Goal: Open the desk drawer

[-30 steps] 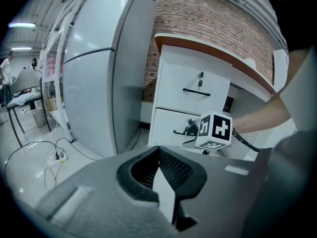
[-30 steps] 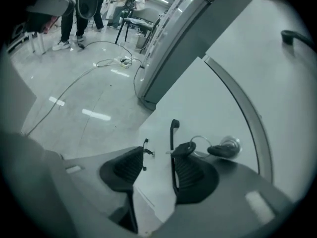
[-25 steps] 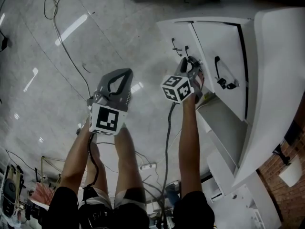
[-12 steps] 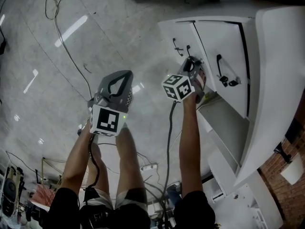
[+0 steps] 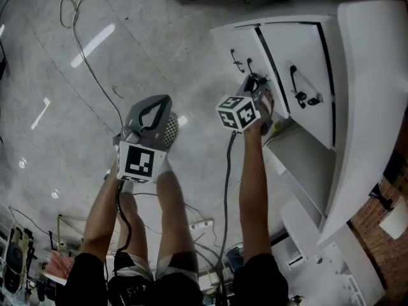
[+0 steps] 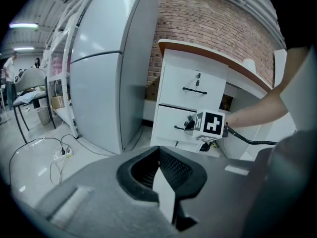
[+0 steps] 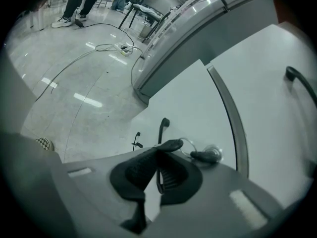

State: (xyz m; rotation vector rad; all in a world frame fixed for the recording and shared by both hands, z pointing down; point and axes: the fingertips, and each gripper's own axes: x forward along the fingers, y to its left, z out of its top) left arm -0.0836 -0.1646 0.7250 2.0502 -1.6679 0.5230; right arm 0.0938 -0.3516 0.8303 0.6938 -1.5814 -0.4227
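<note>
The white desk [image 5: 363, 75] stands at the right of the head view, its two drawers facing the floor side. My right gripper [image 5: 255, 85] is at the lower drawer [image 5: 239, 46]. In the right gripper view my right gripper [image 7: 161, 150] is shut on that drawer's thin black handle [image 7: 162, 125], next to a key on a ring [image 7: 203, 155] in the lock. The upper drawer [image 5: 306, 50] has its own black handle [image 5: 295, 85]. My left gripper [image 5: 159, 101] hangs over the floor left of the desk, apart from it. Seen in its own view, my left gripper [image 6: 159, 150] is shut on nothing.
Cables [image 5: 83, 43] trail over the glossy grey floor. A tall grey fridge [image 6: 99, 73] stands left of the desk, with a power strip [image 6: 64, 152] at its foot. A checkered shoe [image 5: 169, 131] shows beside my left gripper. A chair [image 6: 29, 83] is far left.
My left gripper has drifted a little to the left and up in the head view. The right gripper has stayed at the lower drawer's handle.
</note>
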